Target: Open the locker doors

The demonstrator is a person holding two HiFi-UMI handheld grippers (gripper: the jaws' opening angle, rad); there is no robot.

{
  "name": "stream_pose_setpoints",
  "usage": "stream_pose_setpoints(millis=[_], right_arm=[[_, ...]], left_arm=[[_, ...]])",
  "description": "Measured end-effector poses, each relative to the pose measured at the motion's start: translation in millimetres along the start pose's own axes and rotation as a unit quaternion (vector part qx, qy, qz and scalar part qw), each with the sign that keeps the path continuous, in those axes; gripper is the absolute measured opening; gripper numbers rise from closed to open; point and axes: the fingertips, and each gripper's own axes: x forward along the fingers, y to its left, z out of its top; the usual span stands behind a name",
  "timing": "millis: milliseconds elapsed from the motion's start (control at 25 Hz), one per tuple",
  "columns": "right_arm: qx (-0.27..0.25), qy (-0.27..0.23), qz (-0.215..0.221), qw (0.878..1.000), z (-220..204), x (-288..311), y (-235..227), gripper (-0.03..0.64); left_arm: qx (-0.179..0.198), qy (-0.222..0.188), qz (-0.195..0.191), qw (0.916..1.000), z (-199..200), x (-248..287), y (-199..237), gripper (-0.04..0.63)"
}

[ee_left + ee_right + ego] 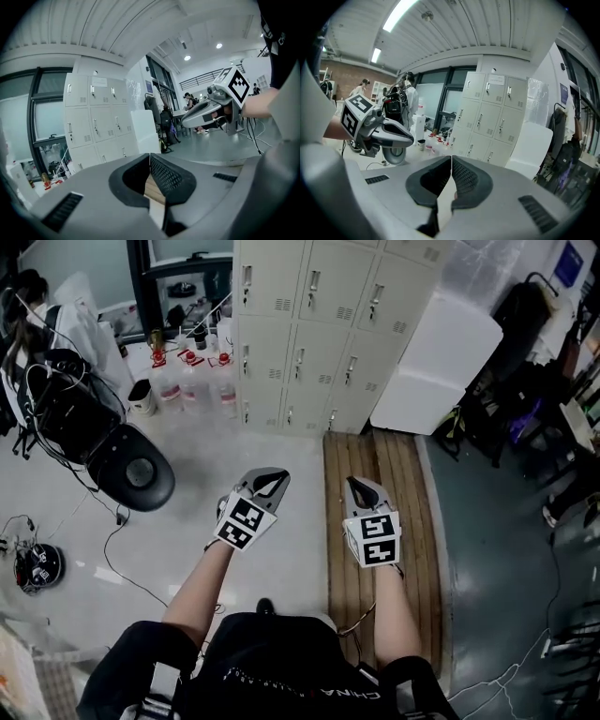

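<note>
Where we stood: on a pale floor, our head camera looking steeply down toward a bank of lockers.
Far left: a person sat among dark cables, with a black round-seated chair just beside them.
Left of the lockers: clear bottles with red tops stood on the floor near a small white bucket.
Left gripper: we held it out ahead, jaws pressed together tip to tip with nothing between them, well apart from the lockers.
Lockers: cream metal, at the top centre; every door we could see was shut, each with a small handle.
Right gripper: level with the left one, jaws likewise closed and empty, above the wooden platform.
Wooden platform: slatted, it ran from under our right arm up to the foot of the lockers.
White panel: tilted, just beside the lockers' right side.
Far right: dark bags and gear, too cluttered for us to tell apart.
</note>
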Motion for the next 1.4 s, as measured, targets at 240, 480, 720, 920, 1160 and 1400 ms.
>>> stream_pose_setpoints(millis=[240,480,720,920,1160,1400], right_arm=[[0.001,0.009,0.002,1.0,3.8,38.2,-4.4,0.032],[0.01,0.007,0.015,1.0,2.6,83.8,-25.2,0.032],[0.005,-0.007,0.036,0.999,17.1,149.8,-57.8,0.032],[0.001,-0.014,0.05,0.999,35.4,200.8,-104.2,0.032],[-0.004,-0.017,0.056,0.998,45.3,251.9,-169.3,0.032],[-0.006,-0.034,0.052,0.998,57.3,294.0,-221.5,0.032]], left_arm=[[-0.007,-0.007,-0.01,0.9999,-5.6,22.8,24.4,0.02],[-0.011,0.001,-0.002,0.9999,-16.7,57.8,52.2,0.02],[-0.005,0.008,0.016,0.9998,-16.4,103.4,98.2,0.02],[-0.002,0.009,0.03,0.9995,0.3,158.2,140.5,0.02],[0.004,0.003,0.033,0.9994,23.0,232.2,174.3,0.02],[-0.005,0.007,0.041,0.9991,35.2,291.3,195.6,0.02]])
